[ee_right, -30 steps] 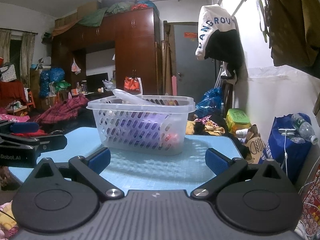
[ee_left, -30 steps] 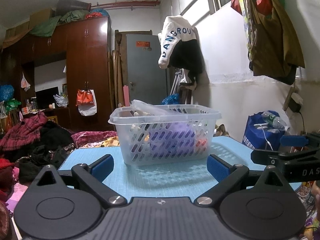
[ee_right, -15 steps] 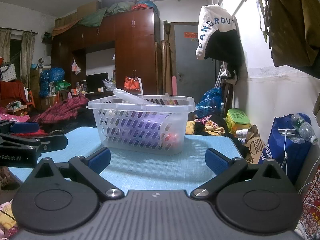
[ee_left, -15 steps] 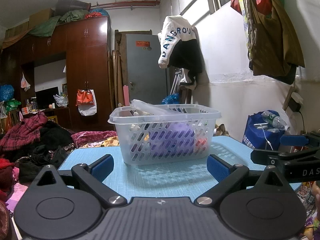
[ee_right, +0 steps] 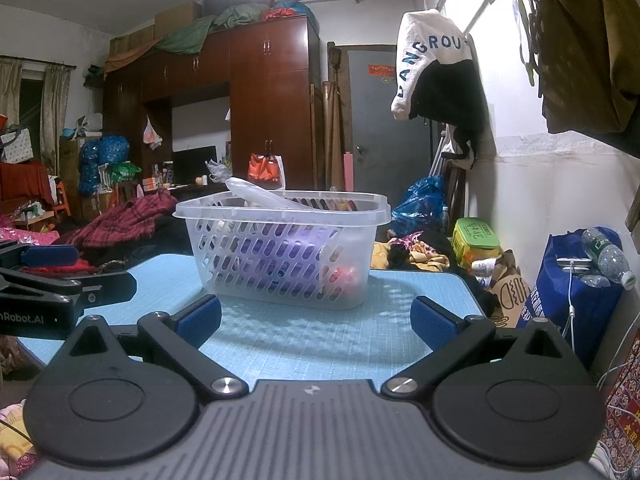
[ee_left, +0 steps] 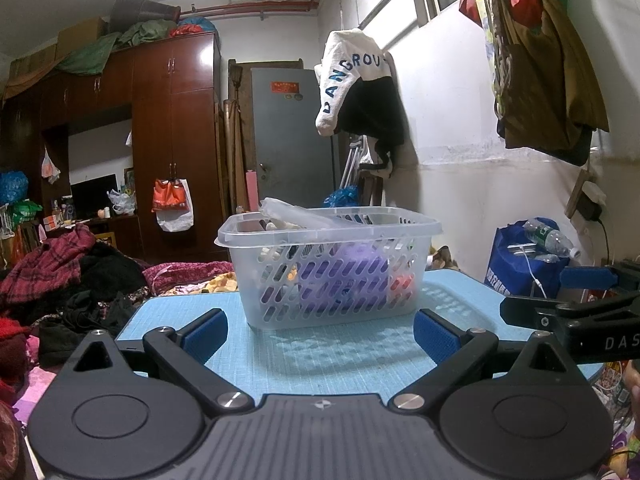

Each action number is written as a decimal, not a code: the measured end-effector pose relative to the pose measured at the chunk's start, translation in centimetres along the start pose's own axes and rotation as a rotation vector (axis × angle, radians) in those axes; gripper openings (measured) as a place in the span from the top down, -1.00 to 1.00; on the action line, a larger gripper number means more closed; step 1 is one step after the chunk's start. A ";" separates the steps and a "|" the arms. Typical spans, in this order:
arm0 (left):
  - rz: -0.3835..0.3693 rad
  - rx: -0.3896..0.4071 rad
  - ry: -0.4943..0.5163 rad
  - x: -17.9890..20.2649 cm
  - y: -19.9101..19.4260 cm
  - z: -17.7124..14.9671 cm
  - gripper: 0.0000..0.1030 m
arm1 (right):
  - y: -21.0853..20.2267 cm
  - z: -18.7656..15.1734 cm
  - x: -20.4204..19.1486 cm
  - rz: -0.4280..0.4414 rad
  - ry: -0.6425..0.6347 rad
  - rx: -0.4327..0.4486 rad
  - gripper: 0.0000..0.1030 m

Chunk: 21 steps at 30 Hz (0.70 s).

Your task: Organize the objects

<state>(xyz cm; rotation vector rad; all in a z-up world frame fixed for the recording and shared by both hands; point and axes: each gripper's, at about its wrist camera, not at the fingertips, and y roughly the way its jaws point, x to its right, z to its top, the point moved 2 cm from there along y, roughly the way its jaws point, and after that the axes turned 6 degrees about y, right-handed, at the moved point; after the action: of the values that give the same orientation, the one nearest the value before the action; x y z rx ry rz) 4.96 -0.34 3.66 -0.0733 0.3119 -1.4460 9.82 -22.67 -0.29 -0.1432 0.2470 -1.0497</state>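
Note:
A clear slotted plastic basket [ee_left: 424,232] stands on the light blue table mat [ee_left: 320,352]; it also shows in the right wrist view [ee_right: 360,208]. It holds several items, among them a purple object [ee_left: 344,276], a red one [ee_left: 402,282] and a clear flat piece [ee_left: 296,214] sticking out above the rim. My left gripper [ee_left: 320,330] is open and empty, a short way in front of the basket. My right gripper [ee_right: 316,320] is open and empty, also in front of it. The right gripper shows at the right edge of the left wrist view [ee_left: 576,308].
A white wall [ee_left: 460,160] with hanging clothes runs along the right. A blue bag [ee_right: 576,280] with a water bottle stands right of the table. Piled clothes [ee_left: 60,272] lie to the left. A dark wardrobe [ee_left: 172,140] and a grey door stand behind.

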 end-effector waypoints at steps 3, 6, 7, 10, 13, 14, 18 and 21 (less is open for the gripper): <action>-0.002 -0.001 0.001 0.0 -0.1 -0.1 -0.95 | 0.0 0.1 0.1 0.001 -0.002 -0.001 -1.00; -0.001 -0.002 0.002 0.0 -0.1 -0.1 -0.95 | 0.0 0.0 0.1 0.000 -0.001 0.000 -1.00; -0.001 -0.002 0.002 0.0 -0.1 -0.1 -0.95 | 0.0 0.0 0.1 0.001 -0.001 0.000 -1.00; -0.002 -0.002 0.002 0.0 -0.1 -0.1 -0.95 | 0.0 0.0 0.1 0.001 -0.002 0.000 -1.00; -0.002 -0.003 0.002 0.0 -0.1 -0.1 -0.95 | 0.0 0.0 0.1 0.001 -0.002 0.000 -1.00; -0.002 -0.004 0.002 0.1 -0.1 -0.1 -0.95 | 0.0 0.0 0.0 0.000 -0.001 0.000 -1.00; -0.002 -0.006 0.004 0.2 0.0 -0.1 -0.95 | 0.0 0.0 0.1 0.001 -0.001 0.001 -1.00; -0.002 -0.005 0.004 0.2 -0.1 -0.1 -0.95 | 0.0 0.0 0.0 0.000 -0.002 0.000 -1.00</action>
<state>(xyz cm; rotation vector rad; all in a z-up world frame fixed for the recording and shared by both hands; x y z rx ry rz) 4.88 -0.57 3.52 -0.0752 0.3190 -1.4480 9.86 -22.69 -0.28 -0.1440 0.2451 -1.0492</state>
